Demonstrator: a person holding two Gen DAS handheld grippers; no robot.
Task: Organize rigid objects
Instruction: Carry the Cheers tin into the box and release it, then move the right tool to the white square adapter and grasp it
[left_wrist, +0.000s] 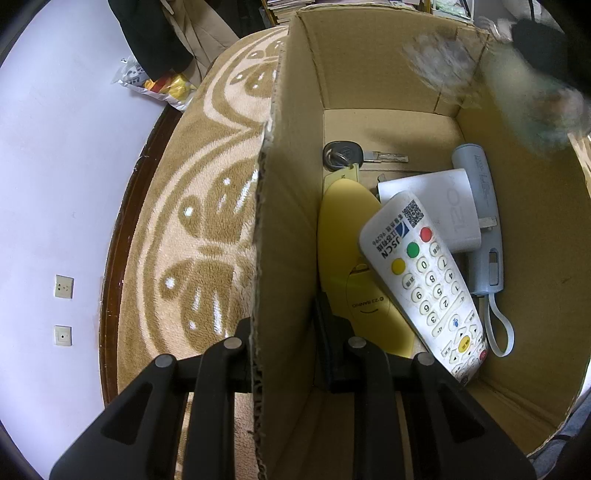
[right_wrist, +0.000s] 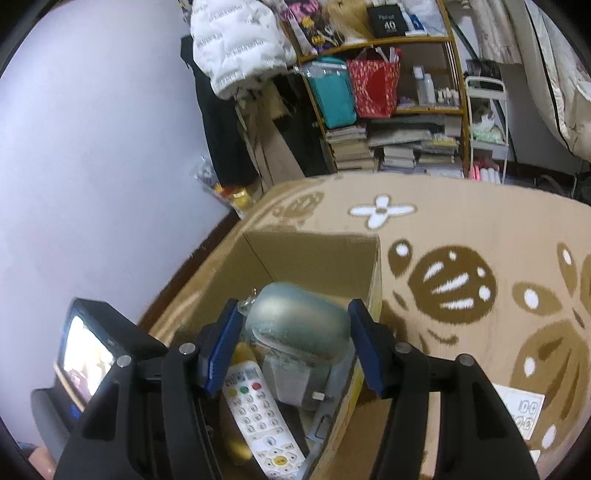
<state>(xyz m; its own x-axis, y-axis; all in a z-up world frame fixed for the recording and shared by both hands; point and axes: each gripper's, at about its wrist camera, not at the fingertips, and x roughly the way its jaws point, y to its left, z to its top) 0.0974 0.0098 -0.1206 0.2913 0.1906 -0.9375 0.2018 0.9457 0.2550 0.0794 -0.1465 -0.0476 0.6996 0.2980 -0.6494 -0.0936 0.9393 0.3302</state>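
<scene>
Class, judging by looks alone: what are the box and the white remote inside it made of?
Box: corrugated cardboard, matte brown; the torn rim shows fluting. White remote: probably hard plastic, smooth with a slight sheen, printed logo; its buttons look rubbery, though that is uncertain.

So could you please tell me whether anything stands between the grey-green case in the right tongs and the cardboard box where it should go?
Nothing visible blocks it. The grey-green case, clamped in the right tongs, hangs over the open cardboard box. Below lie a white remote, a white charger and other items, so it would land on them.
</scene>
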